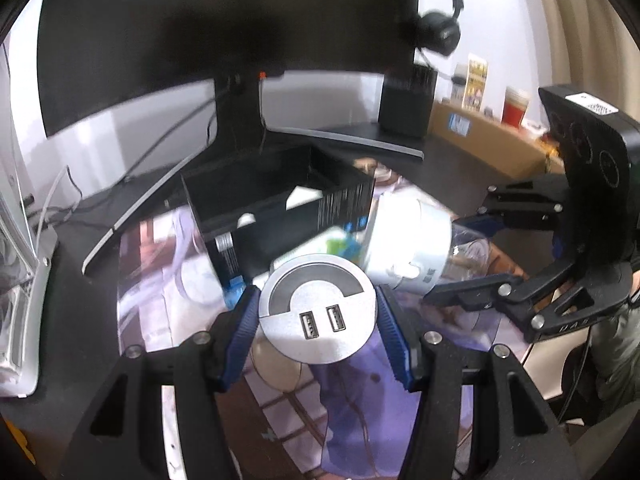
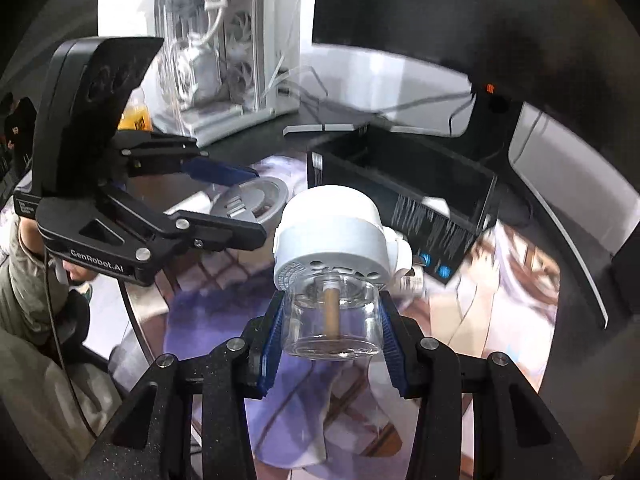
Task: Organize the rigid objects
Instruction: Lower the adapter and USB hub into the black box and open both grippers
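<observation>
My left gripper (image 1: 316, 300) is shut on a round silver USB hub (image 1: 318, 320) that shows two ports, with the blue pads (image 1: 246, 320) pressed on its rim. My right gripper (image 2: 332, 304) is shut on the clear tank (image 2: 332, 320) of a white humidifier (image 2: 332, 232). Both are held above a printed desk mat (image 2: 500, 300). An open black box (image 1: 280, 200) lies just beyond them, also seen as the black box (image 2: 404, 188) in the right wrist view. The right gripper (image 1: 444, 262) and humidifier (image 1: 408, 244) appear at the right of the left wrist view. The left gripper (image 2: 256, 204) and hub (image 2: 250, 200) appear at the left of the right wrist view.
A dark monitor (image 1: 224, 40) on its stand rises behind the box. A white PC case (image 2: 216, 48) stands at the back left. Headphones (image 1: 438, 32), a cardboard box (image 1: 492, 140) and a red cup (image 1: 515, 106) sit at the back right. A person's sleeve (image 2: 24, 300) is at the left.
</observation>
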Motion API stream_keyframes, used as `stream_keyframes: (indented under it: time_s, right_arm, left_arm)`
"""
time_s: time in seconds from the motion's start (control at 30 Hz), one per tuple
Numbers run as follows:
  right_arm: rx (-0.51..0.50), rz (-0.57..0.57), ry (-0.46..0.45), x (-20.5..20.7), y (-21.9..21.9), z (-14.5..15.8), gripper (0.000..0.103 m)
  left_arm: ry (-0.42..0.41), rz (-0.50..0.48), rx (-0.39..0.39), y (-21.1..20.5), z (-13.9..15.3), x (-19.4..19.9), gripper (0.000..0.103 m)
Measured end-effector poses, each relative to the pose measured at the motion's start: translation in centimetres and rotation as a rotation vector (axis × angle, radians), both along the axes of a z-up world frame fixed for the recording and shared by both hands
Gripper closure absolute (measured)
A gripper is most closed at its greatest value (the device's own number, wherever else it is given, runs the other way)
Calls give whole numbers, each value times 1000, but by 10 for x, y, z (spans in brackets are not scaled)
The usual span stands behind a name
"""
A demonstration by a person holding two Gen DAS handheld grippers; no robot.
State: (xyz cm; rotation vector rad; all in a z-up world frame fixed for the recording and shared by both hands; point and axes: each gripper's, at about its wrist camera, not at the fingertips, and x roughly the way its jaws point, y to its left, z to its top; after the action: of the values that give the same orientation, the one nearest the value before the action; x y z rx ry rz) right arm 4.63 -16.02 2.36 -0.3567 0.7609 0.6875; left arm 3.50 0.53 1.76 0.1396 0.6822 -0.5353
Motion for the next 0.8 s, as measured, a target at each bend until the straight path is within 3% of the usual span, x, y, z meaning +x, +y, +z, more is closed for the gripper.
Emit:
stream_keyframes:
  time_s: [0.27,0.43,0.8]
  right_arm:
    - [109,-64,-161,22,0,51,59]
    - [168,-138,-197,55,-7,69,59]
    - [190,-245,-106,129,-11,47,59]
  left_arm:
    - [-136,57,-79,5,43,21,47]
    - [-170,114,-127,3,52,60,47]
    - [-101,216,-168,14,32,114,47]
